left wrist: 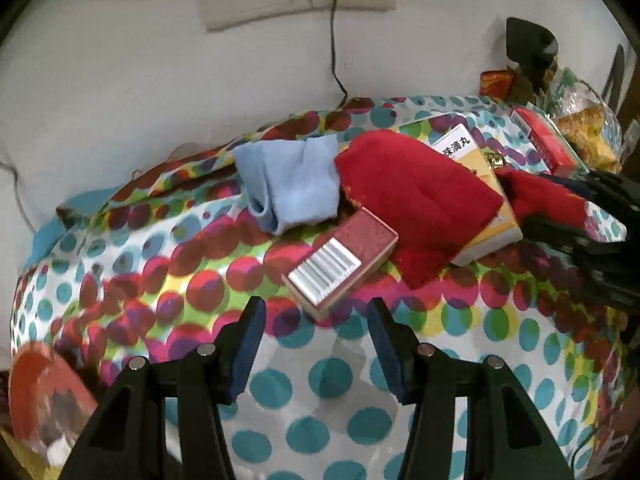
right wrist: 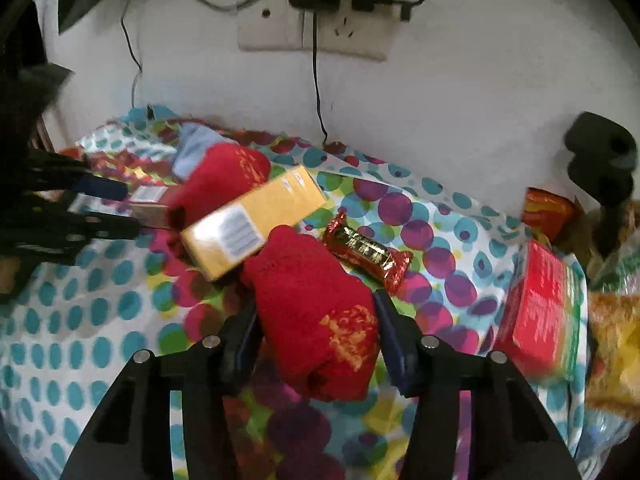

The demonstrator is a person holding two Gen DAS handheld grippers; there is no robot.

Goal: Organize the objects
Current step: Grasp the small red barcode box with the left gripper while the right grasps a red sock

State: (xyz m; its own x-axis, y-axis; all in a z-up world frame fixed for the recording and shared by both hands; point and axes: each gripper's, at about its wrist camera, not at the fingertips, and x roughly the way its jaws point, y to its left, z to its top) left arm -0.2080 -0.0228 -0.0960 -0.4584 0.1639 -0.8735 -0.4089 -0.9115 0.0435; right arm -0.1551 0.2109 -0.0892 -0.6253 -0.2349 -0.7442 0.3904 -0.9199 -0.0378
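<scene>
Polka-dot sheet [left wrist: 320,392] over a bed against a white wall [left wrist: 140,80] with sockets [right wrist: 344,28]. Right claw [right wrist: 316,340] pinching a red sock [right wrist: 316,312] mid-bed; left claw [left wrist: 316,344] spread, empty, near a maroon box [left wrist: 340,260].

long carton [right wrist: 253,222] on the table [right wrist: 80,320], rolled sock [right wrist: 316,316] before it, wrapped snack [right wrist: 368,254] right, another sock [right wrist: 218,184] behind, small box [right wrist: 150,200] left

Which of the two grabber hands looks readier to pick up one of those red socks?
The right. In its own view the right gripper already has its jaws around a red sock, pads against the fabric. The left gripper stands open over bare dotted cloth, just short of a small reddish box.
</scene>
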